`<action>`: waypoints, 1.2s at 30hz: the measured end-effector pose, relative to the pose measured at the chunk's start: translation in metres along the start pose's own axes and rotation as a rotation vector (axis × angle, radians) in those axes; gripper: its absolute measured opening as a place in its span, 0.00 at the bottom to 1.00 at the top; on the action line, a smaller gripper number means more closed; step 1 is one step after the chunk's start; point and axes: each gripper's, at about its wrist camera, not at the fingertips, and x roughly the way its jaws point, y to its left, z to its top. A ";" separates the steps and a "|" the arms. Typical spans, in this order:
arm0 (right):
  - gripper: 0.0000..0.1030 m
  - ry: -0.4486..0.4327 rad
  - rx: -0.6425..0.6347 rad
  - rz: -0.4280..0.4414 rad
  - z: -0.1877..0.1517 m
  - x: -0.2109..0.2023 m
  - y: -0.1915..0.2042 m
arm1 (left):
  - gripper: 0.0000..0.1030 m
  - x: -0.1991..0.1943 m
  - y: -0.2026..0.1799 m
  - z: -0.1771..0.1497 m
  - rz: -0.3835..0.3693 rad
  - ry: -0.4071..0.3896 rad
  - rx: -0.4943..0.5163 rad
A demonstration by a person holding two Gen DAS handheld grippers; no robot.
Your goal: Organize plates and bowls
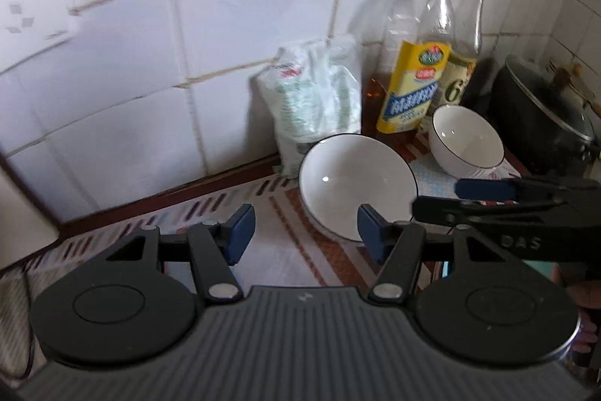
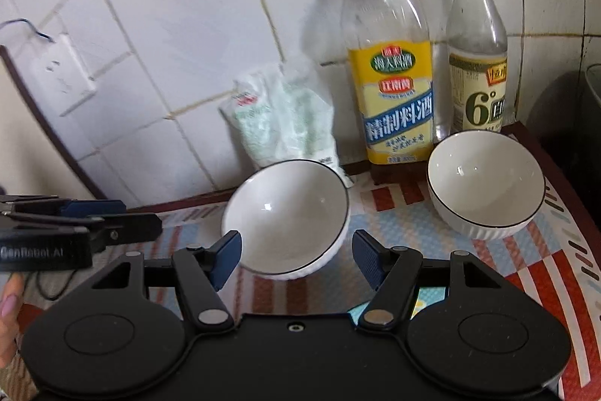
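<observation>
2 white bowls, the nearer bowl point(image 2: 287, 218) and the farther bowl point(image 2: 486, 183), stood apart on the patterned mat point(image 2: 518, 273) before the bottles point(image 2: 390, 62); glazed, rigid and breakable, each was probably best pinched across its thin rim. The right gripper point(image 2: 296, 260) and left gripper point(image 1: 306, 233) both angled downward, jaws parted and empty.

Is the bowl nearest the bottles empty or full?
Empty: the bowl shows only its bare white inside, with nothing in it.
</observation>
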 end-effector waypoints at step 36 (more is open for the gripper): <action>0.18 0.149 0.272 -0.016 0.000 0.003 -0.007 | 0.14 0.014 -0.018 0.011 -0.023 0.214 -0.051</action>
